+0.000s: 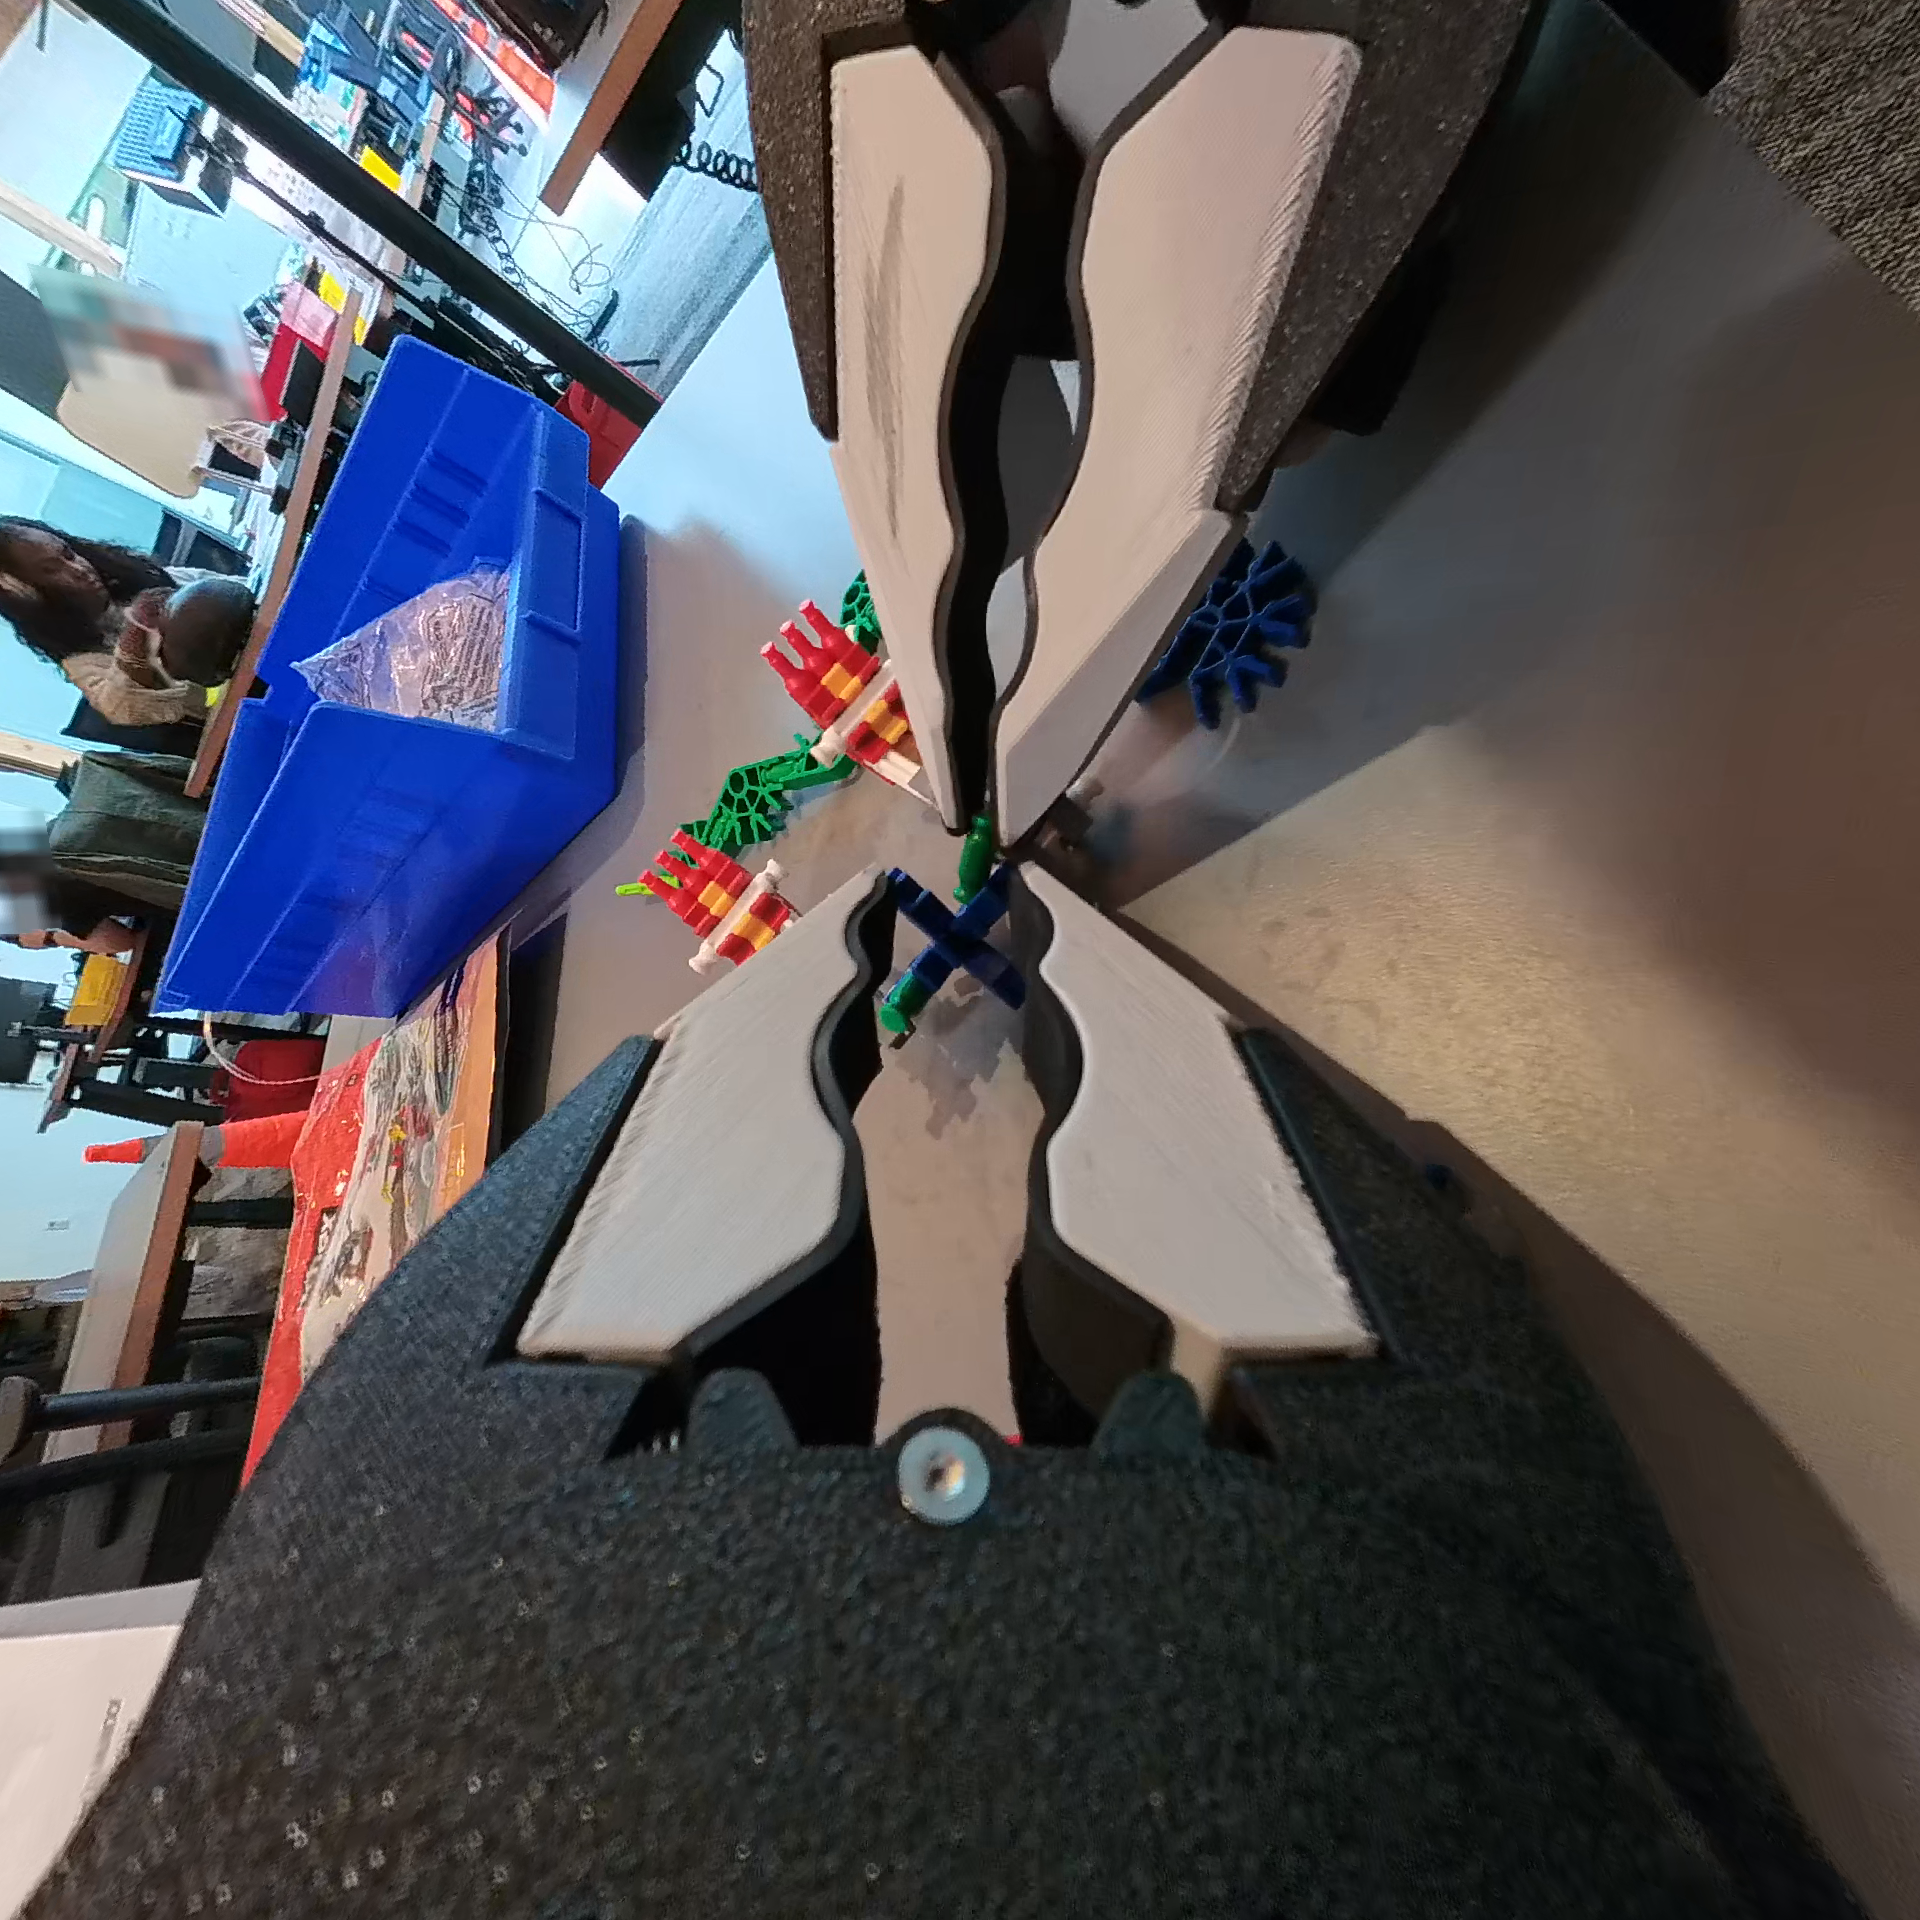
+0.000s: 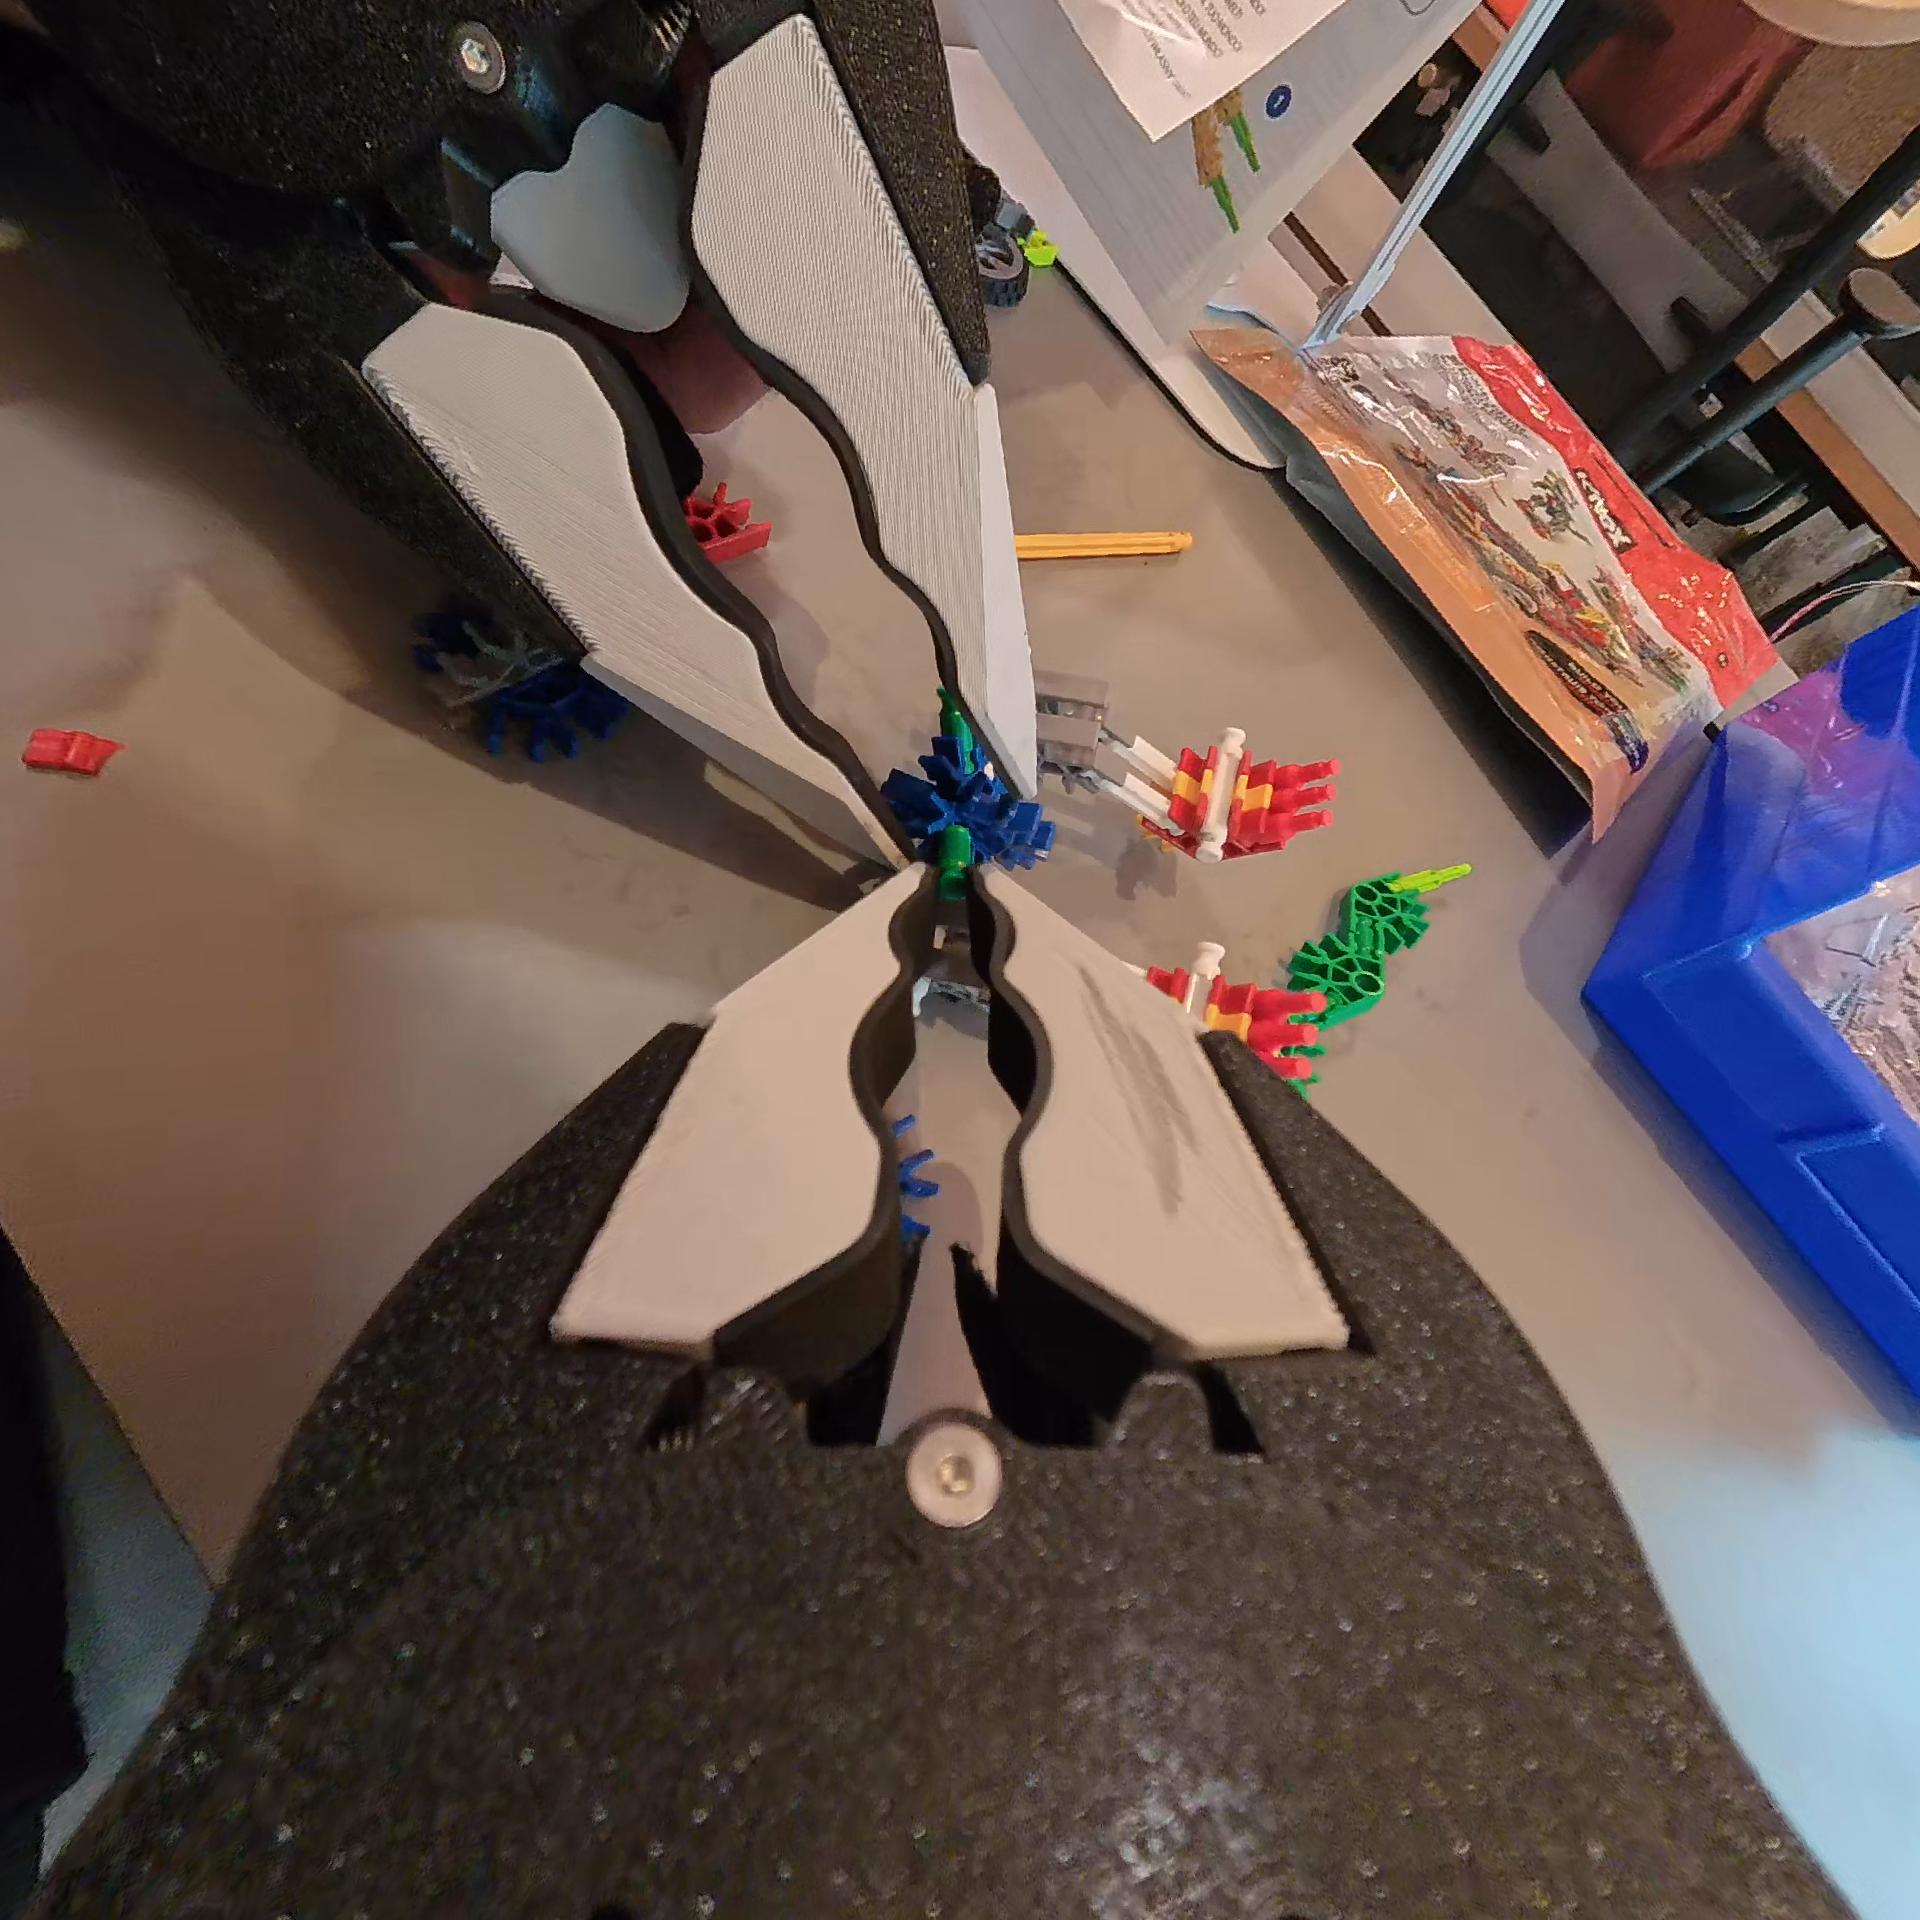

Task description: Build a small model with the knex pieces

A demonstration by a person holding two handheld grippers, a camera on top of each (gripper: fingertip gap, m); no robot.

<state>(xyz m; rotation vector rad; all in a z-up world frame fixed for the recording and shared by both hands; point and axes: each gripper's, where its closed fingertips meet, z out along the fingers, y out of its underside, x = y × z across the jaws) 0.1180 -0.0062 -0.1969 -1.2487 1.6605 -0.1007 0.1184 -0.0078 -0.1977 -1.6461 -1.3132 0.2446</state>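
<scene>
My left gripper [image 1: 956, 883] is shut on a blue snowflake-shaped connector [image 1: 961, 940] just above the grey table. A green rod [image 1: 902, 1003] sticks out of its lower side. My right gripper [image 2: 948, 883] faces the left one tip to tip and is shut on a second green rod [image 2: 951, 847], whose far end meets the blue connector [image 2: 930, 800]. In the left wrist view the right gripper [image 1: 982, 821] comes in from the top, pinching that rod [image 1: 977, 857]. In the right wrist view the left gripper [image 2: 961, 821] comes in from the upper left.
Two red, yellow and white assemblies [image 2: 1247, 800] [image 2: 1236, 1008] and green connectors [image 2: 1351, 935] lie right of the grippers. Beyond are a blue bin [image 2: 1766, 1039], a printed bag [image 2: 1507, 540] and a white box [image 2: 1122, 156]. Loose blue connectors [image 2: 540, 707], red pieces [image 2: 68, 748] and a yellow rod [image 2: 1101, 543] lie around. Left and right tips are no more than a few centimetres apart.
</scene>
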